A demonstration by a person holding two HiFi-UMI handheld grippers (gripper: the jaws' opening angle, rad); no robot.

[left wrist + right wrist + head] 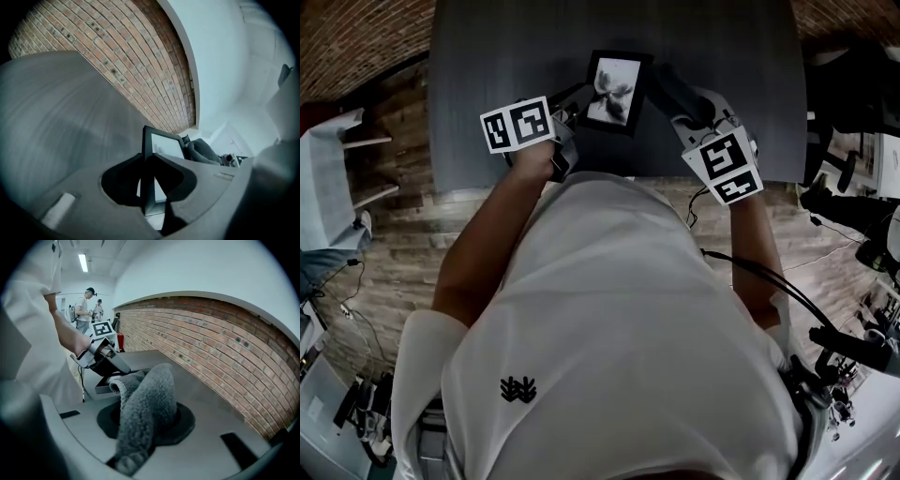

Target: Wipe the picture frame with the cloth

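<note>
- Right now the left gripper (567,122) is clamped on the left edge of the picture frame (617,89). The frame sits over the near middle of the dark table (487,56), with its glass facing up toward the head camera. I cannot tell whether its lower edge rests on the table.
- The right gripper (673,94) has its jaws closed on a fluffy grey cloth (147,397), and a thick fold bulges out past the tips. In the head view that fold is at the frame's right edge, either touching it or just beside it.
- Judging by this, the wipe is at its start or at one end of a stroke, and most of the glass is yet to be covered.
- To do it well, lead with the bulging fold only, so that soft pile meets the glass and the hard jaw tips stay off it.
- Press lightly. The frame is held by one edge only, so a heavy push on the far side would likely twist it in the left jaws.
- Sweep toward the clamped side in overlapping passes, then run along the dark border.
- Stop short of the left jaws, since the strip under them cannot be reached without a re-grip.
</note>
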